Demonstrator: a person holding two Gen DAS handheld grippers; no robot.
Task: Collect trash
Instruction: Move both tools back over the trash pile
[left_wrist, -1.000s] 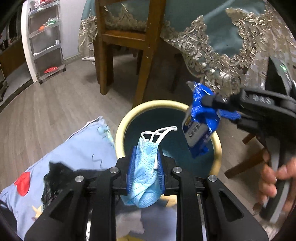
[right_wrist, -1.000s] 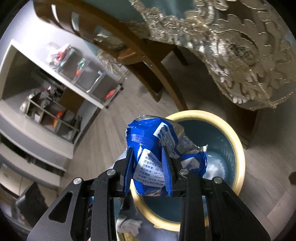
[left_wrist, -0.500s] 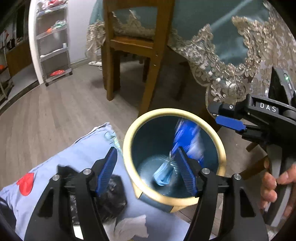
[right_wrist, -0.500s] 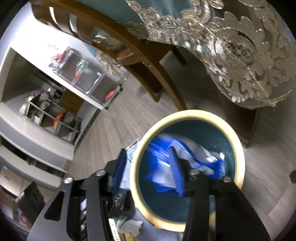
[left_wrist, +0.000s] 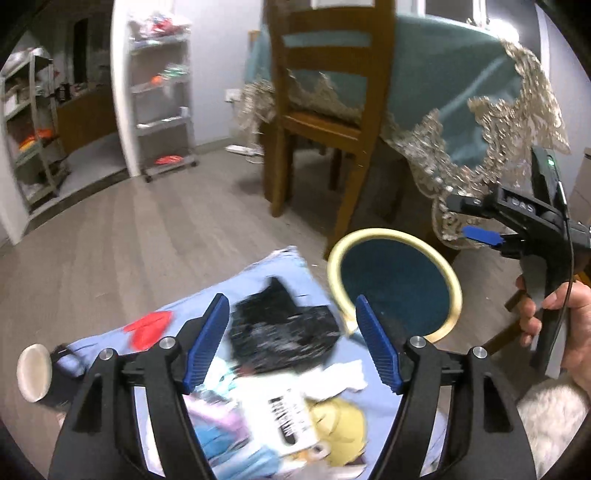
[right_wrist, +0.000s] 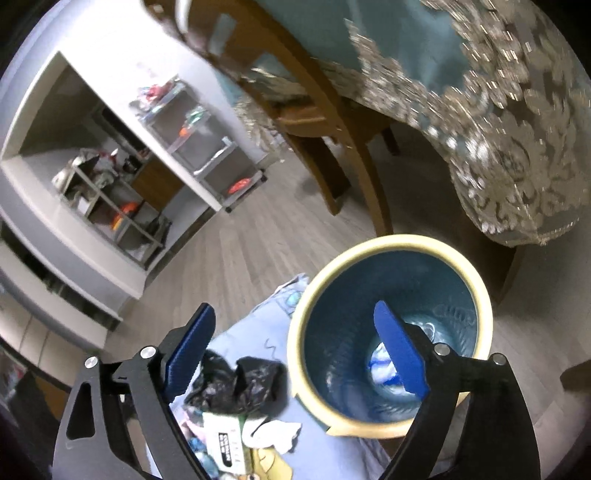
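Wood floor (left_wrist: 140, 229), bin (right_wrist: 391, 417), 2 empty tools

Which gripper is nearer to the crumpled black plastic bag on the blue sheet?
Left. The left gripper hangs open right above the crumpled black plastic bag. The right gripper hangs open more over the round bin beside it.
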